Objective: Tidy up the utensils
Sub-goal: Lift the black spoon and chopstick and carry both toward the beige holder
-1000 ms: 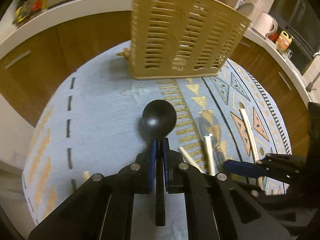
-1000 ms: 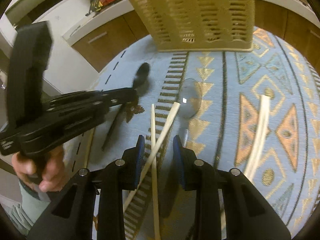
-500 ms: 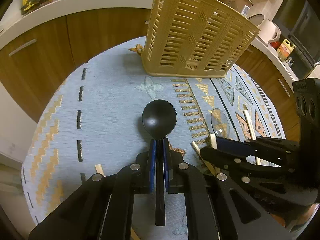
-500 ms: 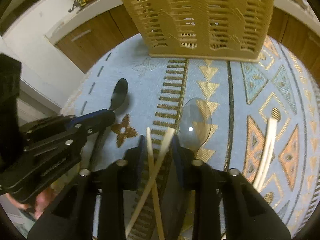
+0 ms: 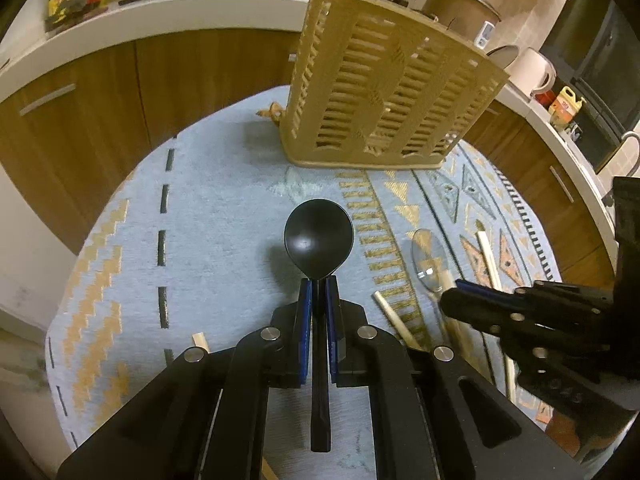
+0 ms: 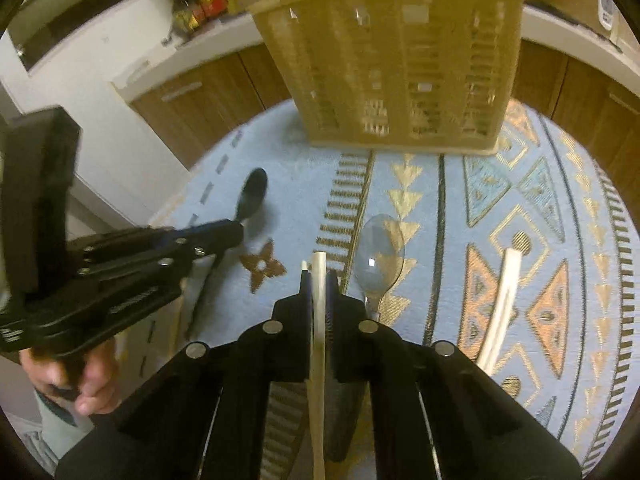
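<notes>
left gripper (image 5: 319, 292): jaws clamped on the neck of the black spoon (image 5: 319, 238), just behind the bowl. the handle runs back between the fingers toward the camera, the bowl points ahead at the slotted beige basket (image 5: 384, 92). long axis of the spoon is in line with the gripper, so the basket lies straight ahead and up from the bowl, well apart across the blue patterned rug (image 5: 224, 216). seen from the right wrist the spoon looks to be off the rug, shadow under it.

right gripper (image 6: 319, 280): jaws pinched shut on a pale chopstick (image 6: 319, 320), the stick running lengthwise between the pads, tip just past them and aimed at the basket. a second thin tip shows beside it at the pads; cannot tell whether that stick is gripped too. the frame is blurred, so contact with the rug is unclear.

coming move, as a judgement: both tools carry forward to the basket, tilt the pieces upright and drop them in from above. neither hand looks clearly nearer.

counts, left to right:
- black spoon: one, held.
- chopsticks: at least four, one stub end (image 5: 201, 340) by the left gripper, two near the right gripper, one (image 6: 502, 304) lying loose far right.
- clear spoon (image 6: 380, 256): one, flat on the rug, just right of the right gripper.
- basket: one, upright.
</notes>
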